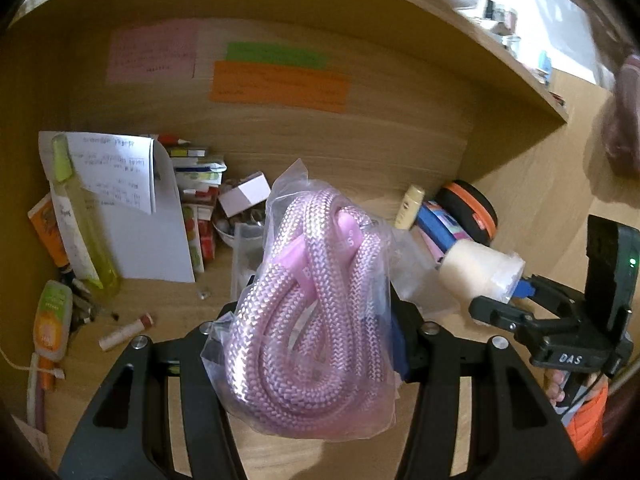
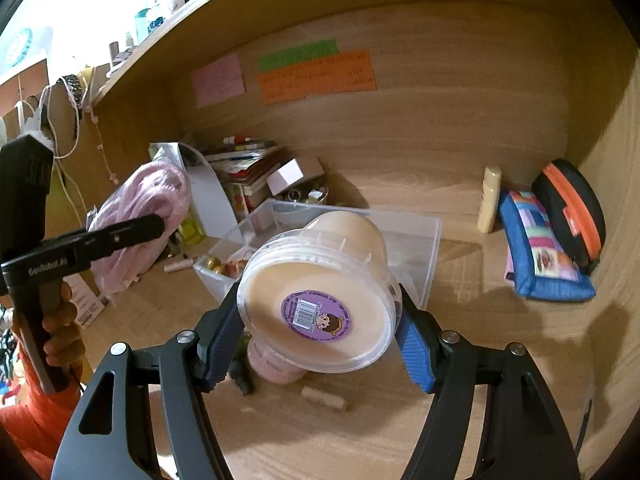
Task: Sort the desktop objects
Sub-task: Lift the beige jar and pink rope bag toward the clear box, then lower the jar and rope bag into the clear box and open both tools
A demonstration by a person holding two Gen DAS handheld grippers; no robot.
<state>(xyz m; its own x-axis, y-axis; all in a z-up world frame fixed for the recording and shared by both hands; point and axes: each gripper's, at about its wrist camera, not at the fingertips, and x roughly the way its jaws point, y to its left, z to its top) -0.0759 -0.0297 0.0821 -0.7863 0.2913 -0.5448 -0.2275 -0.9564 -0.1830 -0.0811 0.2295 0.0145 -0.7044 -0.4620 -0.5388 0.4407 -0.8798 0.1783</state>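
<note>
Between the left gripper's (image 1: 316, 336) jaws, a clear bag of pink rope (image 1: 316, 304) is being held clamped, lifted off the wooden desk (image 2: 460, 412). The right gripper (image 2: 320, 336) is clamping a lidded plastic tub (image 2: 320, 300) by its rim, its purple-stickered lid facing the camera, also in the air.

Just ahead of and below the right gripper, a clear plastic bin (image 2: 420, 240) is sitting with only a few small things inside, so the sorting seems to be at an early or middle stage. Much is left lying loose: beyond the left gripper, a yellow bottle (image 1: 84, 220), papers (image 1: 132, 200), stacked booklets (image 1: 196, 184) and a small tube (image 1: 126, 332); off to the right gripper's right, a patchwork pouch (image 2: 544, 256) and a black case with an orange zip (image 2: 572, 204). Both held things are still waiting for a place.
</note>
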